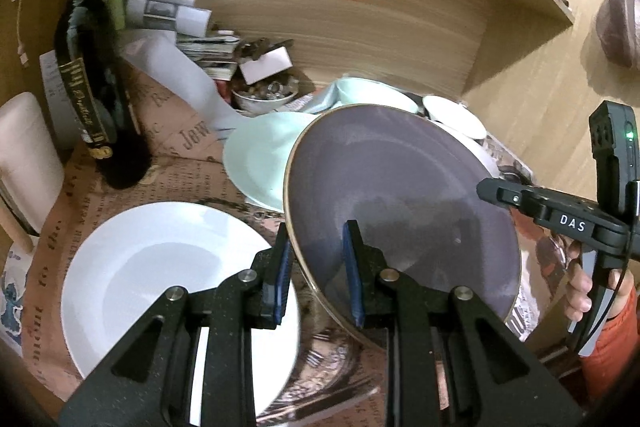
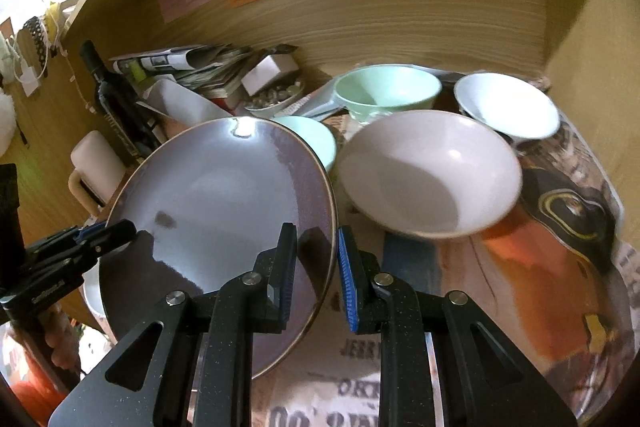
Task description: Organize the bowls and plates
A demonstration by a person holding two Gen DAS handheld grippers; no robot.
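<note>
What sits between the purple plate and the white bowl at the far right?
In the right wrist view, a pale pink bowl sits between the purple plate and the white bowl.

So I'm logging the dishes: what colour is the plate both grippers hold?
Greyish purple plate with a thin brown rim, clearest in the right wrist view.

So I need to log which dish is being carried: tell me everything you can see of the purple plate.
The purple plate is a large round glazed dish, seemingly ceramic, greyish purple with a thin brown rim and a shallow well. It is off the table, tilted, held at opposite edges: the left tool clamps one rim, the right tool the other. Light glints off its far side. It hangs above the newspaper-covered table, partly hiding a pale green plate behind it.
</note>
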